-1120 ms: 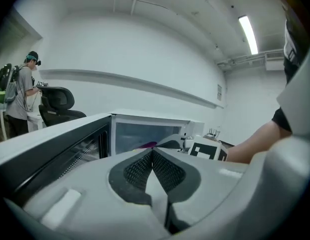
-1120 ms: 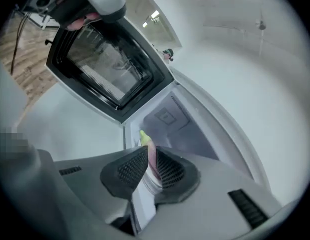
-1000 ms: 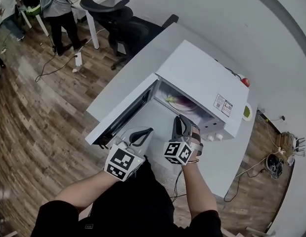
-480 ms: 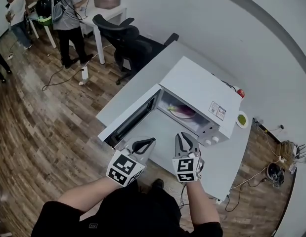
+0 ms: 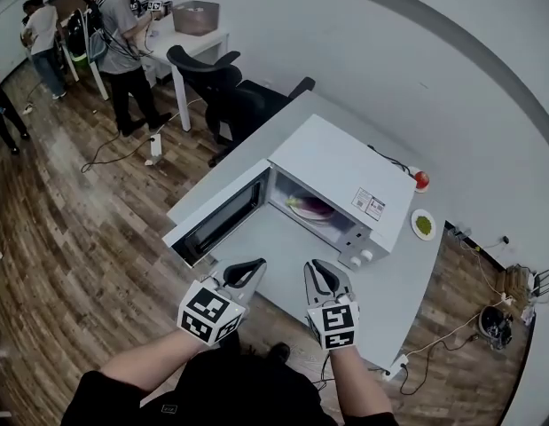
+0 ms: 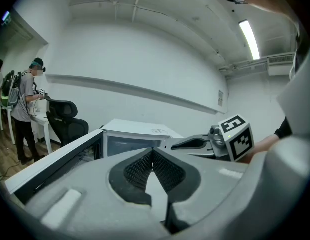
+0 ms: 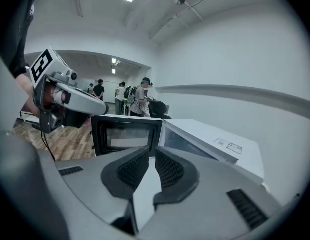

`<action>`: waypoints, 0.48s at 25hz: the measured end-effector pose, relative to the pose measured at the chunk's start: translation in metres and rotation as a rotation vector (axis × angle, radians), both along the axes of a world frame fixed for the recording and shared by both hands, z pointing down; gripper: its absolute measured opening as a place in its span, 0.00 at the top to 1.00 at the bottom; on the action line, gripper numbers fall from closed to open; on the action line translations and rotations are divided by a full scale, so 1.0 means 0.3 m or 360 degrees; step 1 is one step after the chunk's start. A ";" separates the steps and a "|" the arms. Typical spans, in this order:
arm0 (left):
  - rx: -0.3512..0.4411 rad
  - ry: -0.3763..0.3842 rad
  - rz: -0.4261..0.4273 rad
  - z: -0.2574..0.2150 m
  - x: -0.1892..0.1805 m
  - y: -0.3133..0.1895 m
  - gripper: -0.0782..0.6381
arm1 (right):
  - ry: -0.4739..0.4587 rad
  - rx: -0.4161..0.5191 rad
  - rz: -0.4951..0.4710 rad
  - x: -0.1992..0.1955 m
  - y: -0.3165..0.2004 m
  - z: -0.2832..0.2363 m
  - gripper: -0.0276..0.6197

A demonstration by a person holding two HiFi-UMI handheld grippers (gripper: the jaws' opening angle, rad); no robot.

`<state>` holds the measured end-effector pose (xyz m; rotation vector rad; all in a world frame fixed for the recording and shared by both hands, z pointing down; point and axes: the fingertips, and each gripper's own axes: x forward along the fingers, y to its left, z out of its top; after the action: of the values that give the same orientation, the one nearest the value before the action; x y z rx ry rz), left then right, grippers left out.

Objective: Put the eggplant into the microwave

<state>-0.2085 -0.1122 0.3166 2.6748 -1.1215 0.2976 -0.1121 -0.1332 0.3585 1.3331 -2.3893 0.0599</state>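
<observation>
Glossy purple eggplant [image 5: 311, 206], seemingly plated, half-hidden in boxy white microwave [image 5: 345, 171]; left gripper [image 6: 152, 155] closed empty, right gripper [image 7: 150, 156] closing, empty.

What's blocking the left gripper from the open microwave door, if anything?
Probably nothing, so yes: the left gripper, empty with fingers shut, hovers just short of the white microwave's dark-windowed door, only bare white tabletop between.

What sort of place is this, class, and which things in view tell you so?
Probably an office or lab workroom, not a home kitchen. The microwave stands on a long white table, black office chairs sit beside it, and cables trail over the wood floor near people at another desk.
</observation>
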 end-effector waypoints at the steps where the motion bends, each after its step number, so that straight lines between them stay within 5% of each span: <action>1: -0.0001 0.0004 -0.0004 -0.006 0.020 0.011 0.88 | -0.0040 -0.0006 -0.0019 0.010 0.019 -0.013 0.88; 12: 0.0022 0.0077 -0.0021 -0.088 0.236 0.161 0.88 | -0.0420 -0.0019 -0.0197 0.134 0.275 -0.173 0.90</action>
<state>-0.1378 -0.0639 0.2904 2.6708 -1.1302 0.2221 -0.0719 -0.0508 0.3066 1.2346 -2.6808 0.2276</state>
